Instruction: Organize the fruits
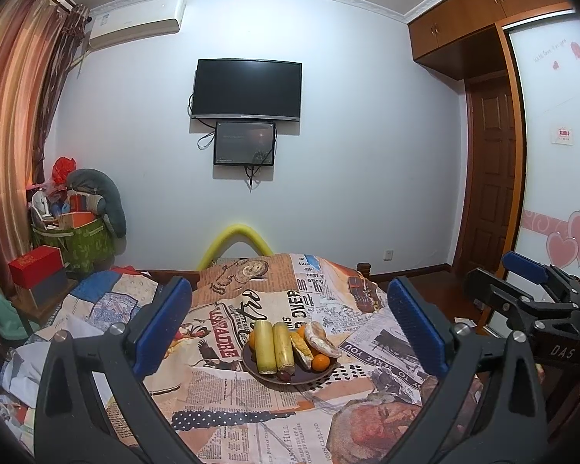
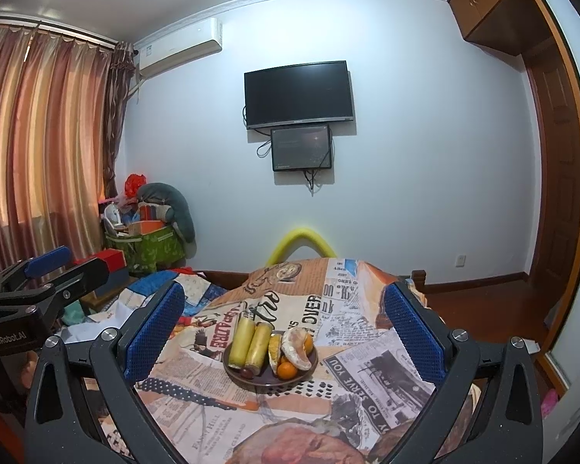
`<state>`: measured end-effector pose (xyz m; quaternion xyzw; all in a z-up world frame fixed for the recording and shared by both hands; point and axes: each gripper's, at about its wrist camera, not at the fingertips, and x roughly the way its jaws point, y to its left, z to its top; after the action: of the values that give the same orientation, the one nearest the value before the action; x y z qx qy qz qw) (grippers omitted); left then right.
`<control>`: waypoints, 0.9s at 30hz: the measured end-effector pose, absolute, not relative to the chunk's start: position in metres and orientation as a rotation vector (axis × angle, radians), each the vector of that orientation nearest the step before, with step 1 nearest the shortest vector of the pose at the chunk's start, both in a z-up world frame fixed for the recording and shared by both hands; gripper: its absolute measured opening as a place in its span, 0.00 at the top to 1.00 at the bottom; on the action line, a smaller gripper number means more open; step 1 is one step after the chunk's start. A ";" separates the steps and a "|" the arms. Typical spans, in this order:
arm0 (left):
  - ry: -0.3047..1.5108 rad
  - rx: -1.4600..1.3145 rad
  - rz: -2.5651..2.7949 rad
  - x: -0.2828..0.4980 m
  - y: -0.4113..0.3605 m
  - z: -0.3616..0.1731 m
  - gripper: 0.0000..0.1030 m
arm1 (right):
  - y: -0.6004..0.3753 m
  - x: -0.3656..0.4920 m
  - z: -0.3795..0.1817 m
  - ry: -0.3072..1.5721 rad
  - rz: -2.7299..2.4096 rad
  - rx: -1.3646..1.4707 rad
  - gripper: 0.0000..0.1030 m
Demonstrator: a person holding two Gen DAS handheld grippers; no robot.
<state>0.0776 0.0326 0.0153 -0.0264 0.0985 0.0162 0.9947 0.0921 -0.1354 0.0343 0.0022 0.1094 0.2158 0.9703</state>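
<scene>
A dark round plate (image 1: 317, 378) (image 2: 232, 372) of fruit sits on the newspaper-print cloth (image 1: 228, 394) (image 2: 352, 371). On it lie two yellow-green sugarcane pieces (image 1: 274, 346) (image 2: 249, 342), a peeled pomelo segment (image 1: 321, 338) (image 2: 295, 350), small oranges (image 1: 320, 362) (image 2: 287, 370) and a dark red date (image 1: 285, 376) (image 2: 246, 373). My left gripper (image 1: 290, 321) is open and empty, held above and short of the plate. My right gripper (image 2: 284, 324) is open and empty, likewise short of the plate. Each gripper shows at the other view's edge, the right one (image 1: 529, 282) and the left one (image 2: 46, 270).
The cloth covers a raised surface on a bed with a patchwork quilt (image 1: 108, 301). A yellow foam arch (image 1: 236, 243) stands behind it. A green bin of clutter (image 1: 81, 236) and a red box (image 1: 34, 266) are at the left. Wardrobe and door (image 1: 491, 170) are at the right.
</scene>
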 end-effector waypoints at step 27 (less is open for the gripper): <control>0.202 -0.054 0.017 0.078 0.034 0.014 0.00 | -0.136 0.091 0.038 0.214 0.433 0.005 0.00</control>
<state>0.0784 0.0337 0.0143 -0.0271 0.1010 0.0087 0.9945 0.0913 -0.1358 0.0384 0.0023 0.1059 0.2142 0.9710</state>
